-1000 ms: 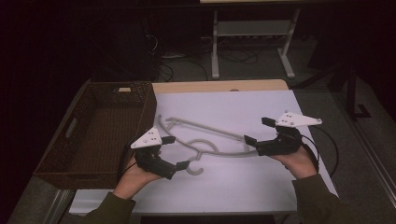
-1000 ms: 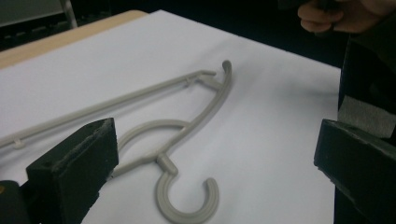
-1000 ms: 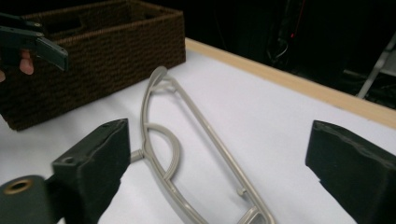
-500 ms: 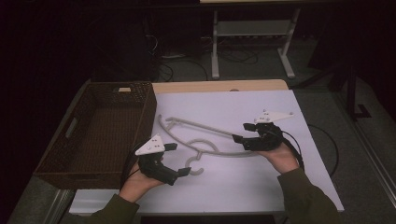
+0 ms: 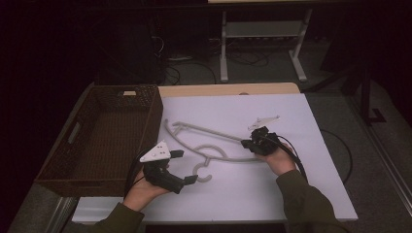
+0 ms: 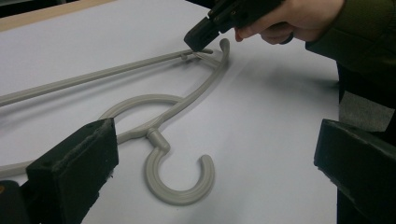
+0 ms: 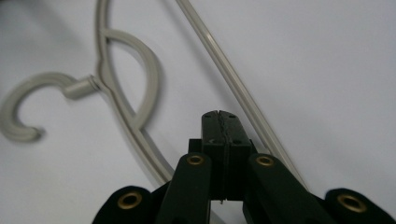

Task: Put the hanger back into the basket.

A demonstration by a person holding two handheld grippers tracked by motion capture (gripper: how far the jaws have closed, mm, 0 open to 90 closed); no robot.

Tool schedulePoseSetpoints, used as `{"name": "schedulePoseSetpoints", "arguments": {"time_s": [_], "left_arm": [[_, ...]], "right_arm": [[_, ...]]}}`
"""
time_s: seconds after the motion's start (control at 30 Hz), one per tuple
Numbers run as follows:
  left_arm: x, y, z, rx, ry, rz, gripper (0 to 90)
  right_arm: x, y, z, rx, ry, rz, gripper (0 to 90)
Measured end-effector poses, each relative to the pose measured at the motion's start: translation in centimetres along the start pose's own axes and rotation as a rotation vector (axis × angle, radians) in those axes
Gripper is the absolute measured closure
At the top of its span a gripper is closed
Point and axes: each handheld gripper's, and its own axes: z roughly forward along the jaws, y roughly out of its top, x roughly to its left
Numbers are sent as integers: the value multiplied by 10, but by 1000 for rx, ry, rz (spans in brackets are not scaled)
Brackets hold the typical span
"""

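Note:
A grey plastic hanger (image 5: 228, 158) lies flat on the white table top (image 5: 291, 184), its hook (image 5: 201, 173) toward the near edge. My left gripper (image 5: 186, 167) stands open just left of the hook, and the hook (image 6: 186, 187) lies between and ahead of its wide-apart fingers (image 6: 74, 163). My right gripper (image 5: 246, 143) is shut, its tip down at the hanger's right end. From the left gripper view its tip (image 6: 200, 39) touches where the bars meet. In the right gripper view the shut gripper (image 7: 219, 116) sits over the hanger (image 7: 135, 79), whose bars run to either side beneath.
A dark wicker basket (image 5: 151, 121) stands empty at the table's left side, close to the hanger's left end. A metal stand (image 5: 262, 34) and cables lie on the floor beyond the table. Both grippers' cables trail back toward the person's sleeves.
My right gripper has moved left and tipped down onto the hanger's right end. The left gripper has shifted slightly toward the near edge beside the hook. The hanger has stayed put.

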Motion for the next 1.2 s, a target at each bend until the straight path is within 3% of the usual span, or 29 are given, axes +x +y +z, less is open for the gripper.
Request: {"name": "schedulePoseSetpoints", "arguments": {"time_s": [0.47,0.87,0.97,1.13,1.2], "left_arm": [[0,-1,2,4,-5,0,0],[2,-1,0,0,3,-8,0],[2,-1,-1,-4,3,-11,0],[3,-1,-3,-5,4,-11,0],[3,-1,-3,-5,4,-13,0]], "right_arm": [[-7,-18,19,140,-47,27,894],[-7,-19,20,169,-75,28,895],[-9,-19,19,177,-106,15,895],[-15,-21,16,186,-164,44,895],[-26,-24,13,185,-205,46,894]]}}
